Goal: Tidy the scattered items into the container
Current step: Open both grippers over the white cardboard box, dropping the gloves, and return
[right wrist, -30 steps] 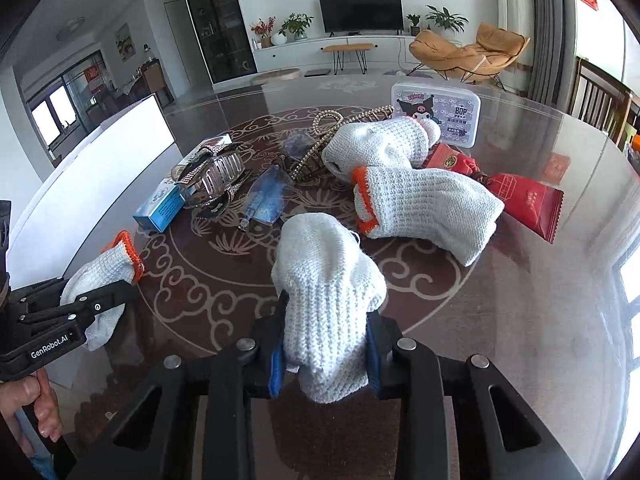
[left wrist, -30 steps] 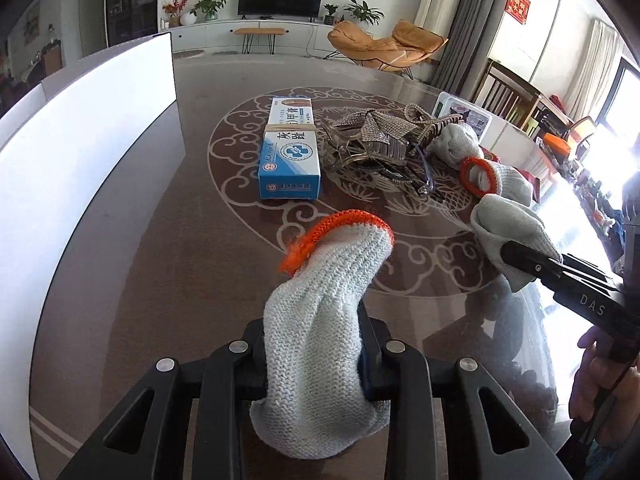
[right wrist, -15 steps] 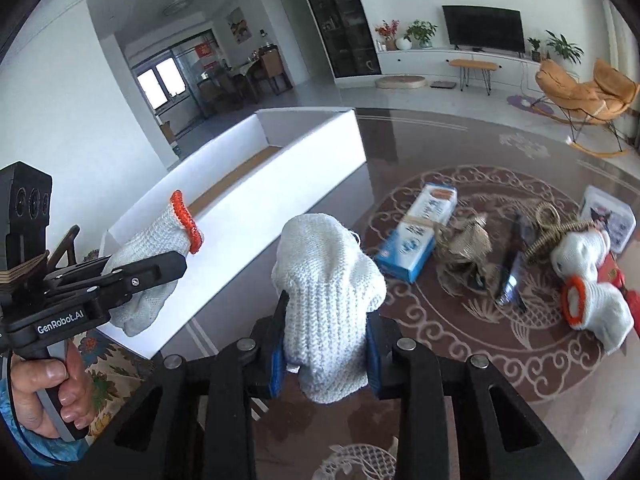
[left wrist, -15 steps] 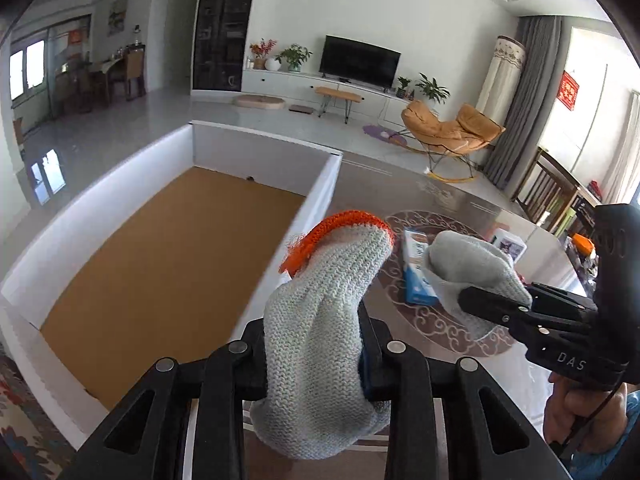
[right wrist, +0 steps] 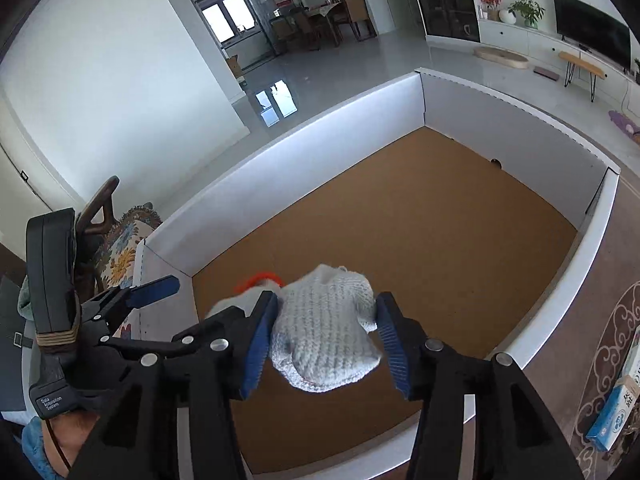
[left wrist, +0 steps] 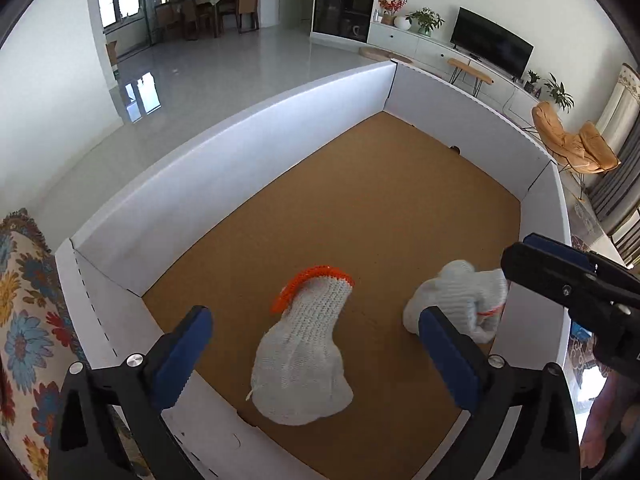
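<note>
Two knitted gloves are over the white box (left wrist: pixel 224 152). The orange-cuffed glove (left wrist: pixel 304 344) lies at lower centre of the left view, long axis running up-frame, between the spread fingers of the left hand-held gripper (left wrist: pixel 316 352). The second glove (right wrist: pixel 326 328) sits between the right hand-held gripper (right wrist: pixel 328 336)'s parted fingers, seemingly released; right is nearer it.
</note>
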